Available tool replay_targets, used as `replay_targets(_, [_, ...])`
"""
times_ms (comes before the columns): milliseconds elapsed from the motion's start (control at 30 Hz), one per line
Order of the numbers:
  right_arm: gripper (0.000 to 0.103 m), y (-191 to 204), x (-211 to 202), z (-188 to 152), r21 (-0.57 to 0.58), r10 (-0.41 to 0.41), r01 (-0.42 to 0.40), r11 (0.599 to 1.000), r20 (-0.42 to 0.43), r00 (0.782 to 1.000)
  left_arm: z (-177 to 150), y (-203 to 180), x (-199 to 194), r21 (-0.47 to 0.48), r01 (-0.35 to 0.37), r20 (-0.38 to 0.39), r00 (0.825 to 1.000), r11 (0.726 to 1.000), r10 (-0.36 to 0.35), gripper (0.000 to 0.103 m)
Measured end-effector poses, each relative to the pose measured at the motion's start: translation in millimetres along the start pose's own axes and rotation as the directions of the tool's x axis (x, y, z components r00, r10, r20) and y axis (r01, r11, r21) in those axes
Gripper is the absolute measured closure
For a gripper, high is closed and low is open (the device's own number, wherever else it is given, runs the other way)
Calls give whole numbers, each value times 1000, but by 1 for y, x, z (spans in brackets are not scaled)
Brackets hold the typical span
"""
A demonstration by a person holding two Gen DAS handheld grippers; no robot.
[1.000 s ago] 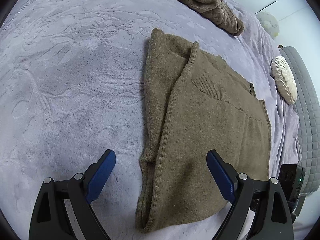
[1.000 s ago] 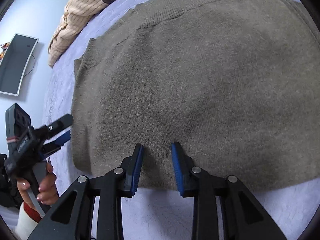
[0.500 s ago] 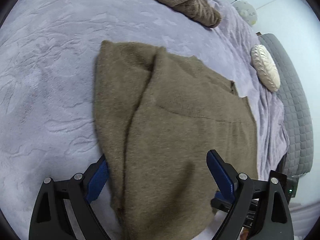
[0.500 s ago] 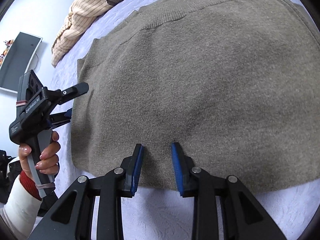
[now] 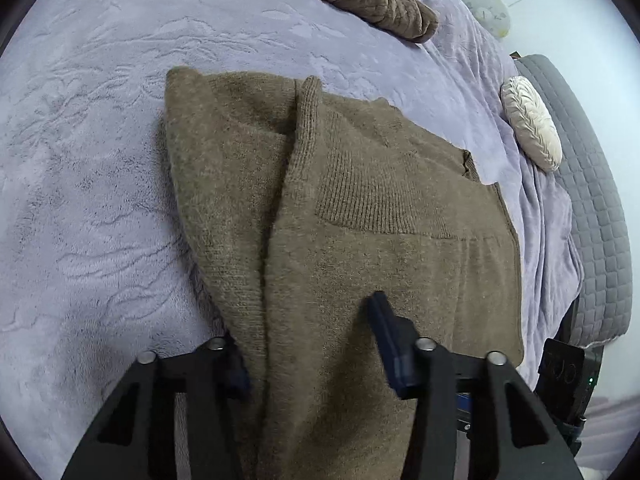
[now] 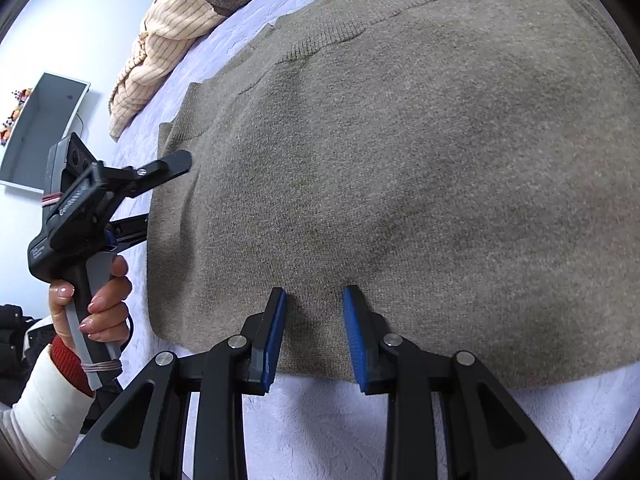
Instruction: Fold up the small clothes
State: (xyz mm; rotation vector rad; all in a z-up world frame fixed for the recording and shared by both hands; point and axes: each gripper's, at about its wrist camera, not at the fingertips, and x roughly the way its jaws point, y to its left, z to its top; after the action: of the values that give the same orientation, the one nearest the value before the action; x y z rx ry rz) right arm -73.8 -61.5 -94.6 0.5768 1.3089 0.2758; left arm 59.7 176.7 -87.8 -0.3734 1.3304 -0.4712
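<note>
The sweater [image 5: 360, 248] was olive-brown with ribbed bands. The bedspread [image 5: 100, 160] beneath was lavender with an embossed pattern. The far garment [image 6: 160, 36] was cream with thin stripes, and the cushion [image 5: 530, 124] at right was off-white and ridged. The fingers [image 6: 354, 336] carried blue pads on black frames.

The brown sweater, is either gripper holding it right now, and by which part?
The brown sweater has its near hem in the right gripper. The left gripper has jaws closing over the folded side edge, knit between them.
</note>
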Motion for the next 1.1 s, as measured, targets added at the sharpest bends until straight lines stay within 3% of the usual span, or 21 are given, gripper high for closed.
replay_targets(33, [71, 0, 0, 1, 3, 4, -4, 1000, 1, 1000, 0, -2, 0, 3, 1, -7, 1000, 1000, -1, 83])
replay_targets(200, [70, -2, -11, 1, 24, 50, -50, 998, 12, 999, 3, -10, -26, -38, 72, 40, 997, 997, -70, 84])
replay_targets(333, [70, -6, -34, 1, 24, 43, -45, 999, 67, 997, 13, -38, -48, -3, 109, 89, 990, 994, -108, 86])
replay_targets(567, [70, -50, -68, 2, 134, 55, -71, 988, 125, 991, 32, -134, -59, 147, 159, 113, 978, 976, -176, 87])
replay_targets(667, [70, -66, -73, -5, 169, 95, -115, 979, 125, 988, 32, -190, -34, 246, 155, 75, 981, 957, -179, 87])
replay_targets(800, [70, -87, -78, -10, 229, 128, -163, 960, 160, 979, 24, -250, 34, 333, 143, -20, 989, 932, -145, 87])
replay_targets(967, [70, -122, -74, -20, 329, 214, -271, 905, 200, 956, 12, -282, 115, 367, 61, -116, 993, 928, -20, 87])
replay_targets(1100, [70, -133, -79, -25, 341, 254, -319, 884, 223, 941, 1, -288, 119, 410, 12, -88, 996, 912, 26, 86])
